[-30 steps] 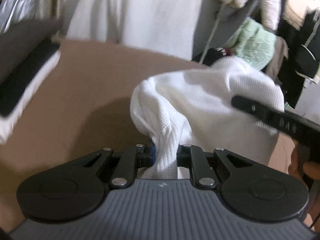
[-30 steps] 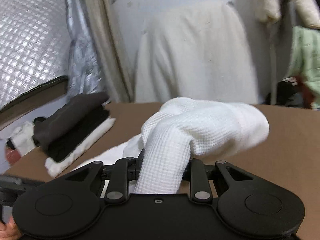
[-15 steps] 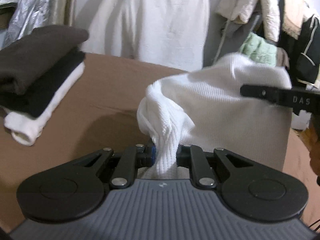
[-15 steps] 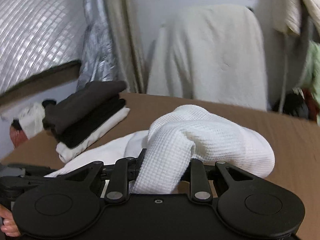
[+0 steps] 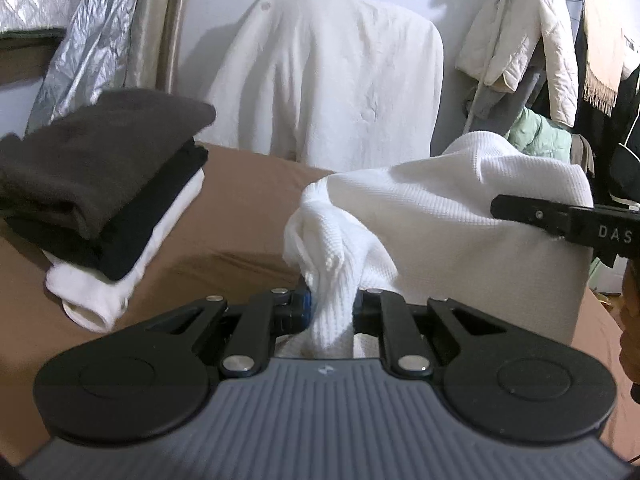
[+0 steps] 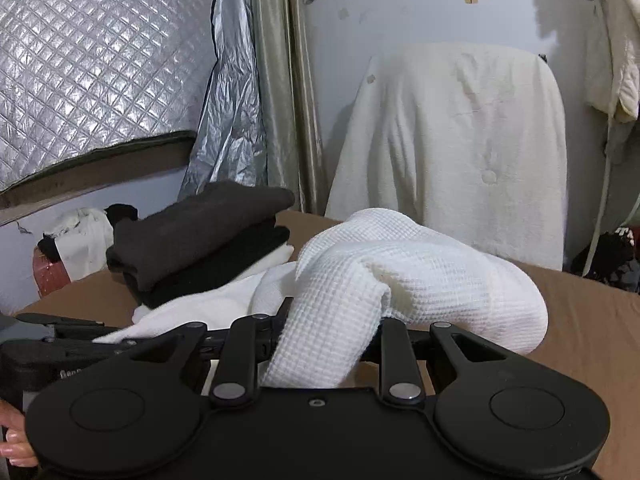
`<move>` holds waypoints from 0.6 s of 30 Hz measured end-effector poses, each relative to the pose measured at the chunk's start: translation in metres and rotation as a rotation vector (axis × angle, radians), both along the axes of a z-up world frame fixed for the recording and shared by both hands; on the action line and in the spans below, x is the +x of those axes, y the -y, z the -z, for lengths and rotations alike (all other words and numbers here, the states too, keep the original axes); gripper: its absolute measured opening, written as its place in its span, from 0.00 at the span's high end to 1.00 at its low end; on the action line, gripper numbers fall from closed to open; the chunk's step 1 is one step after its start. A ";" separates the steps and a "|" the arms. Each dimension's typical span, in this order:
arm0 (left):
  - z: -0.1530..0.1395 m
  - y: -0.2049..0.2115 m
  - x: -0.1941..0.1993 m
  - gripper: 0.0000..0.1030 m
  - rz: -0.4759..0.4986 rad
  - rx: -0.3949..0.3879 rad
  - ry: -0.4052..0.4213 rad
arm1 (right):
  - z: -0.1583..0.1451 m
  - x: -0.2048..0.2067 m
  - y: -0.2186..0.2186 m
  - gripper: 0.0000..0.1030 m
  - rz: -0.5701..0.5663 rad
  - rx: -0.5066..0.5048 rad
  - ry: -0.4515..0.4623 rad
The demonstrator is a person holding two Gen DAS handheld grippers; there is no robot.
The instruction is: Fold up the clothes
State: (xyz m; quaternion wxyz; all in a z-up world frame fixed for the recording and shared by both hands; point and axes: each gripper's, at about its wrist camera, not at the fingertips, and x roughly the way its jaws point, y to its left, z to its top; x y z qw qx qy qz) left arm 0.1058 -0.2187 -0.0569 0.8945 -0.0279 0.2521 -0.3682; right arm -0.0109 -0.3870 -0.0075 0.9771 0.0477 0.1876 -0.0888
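A brown surface [image 5: 248, 200] is seen across both views, with a chair draped in white fabric [image 5: 332, 80] behind it against the wall. A white waffle-knit garment [image 5: 460, 216] is held up above the surface, bunched and partly doubled over itself; its grid texture is shown most clearly in the right wrist view [image 6: 420, 280], where it bulges forward in a rounded fold. A stack of folded clothes [image 5: 100, 184], dark brown on black on white, is set on the surface to the left, apart from the garment. The left claw [image 5: 332, 308] is clamped on a twisted corner of the garment, and the right claw [image 6: 332, 320] is clamped on a thicker rolled band of it. Hanging jackets [image 5: 520, 40] and a pale green item are shown only in the left view, along with the right claw's finger entering from the right; a quilted silver sheet [image 6: 92, 60] is shown largely in the right view.
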 end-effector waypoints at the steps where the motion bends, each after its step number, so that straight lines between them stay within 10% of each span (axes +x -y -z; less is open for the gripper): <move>1: -0.004 0.000 -0.002 0.87 -0.004 0.000 0.010 | -0.002 -0.001 -0.001 0.73 -0.002 0.001 0.004; 7: -0.035 -0.012 -0.018 0.87 -0.005 -0.080 0.041 | -0.044 0.001 -0.002 0.73 -0.032 0.066 -0.009; 18: -0.128 -0.088 -0.049 0.87 -0.103 -0.316 0.230 | -0.260 0.043 -0.050 0.74 -0.225 -0.055 -0.126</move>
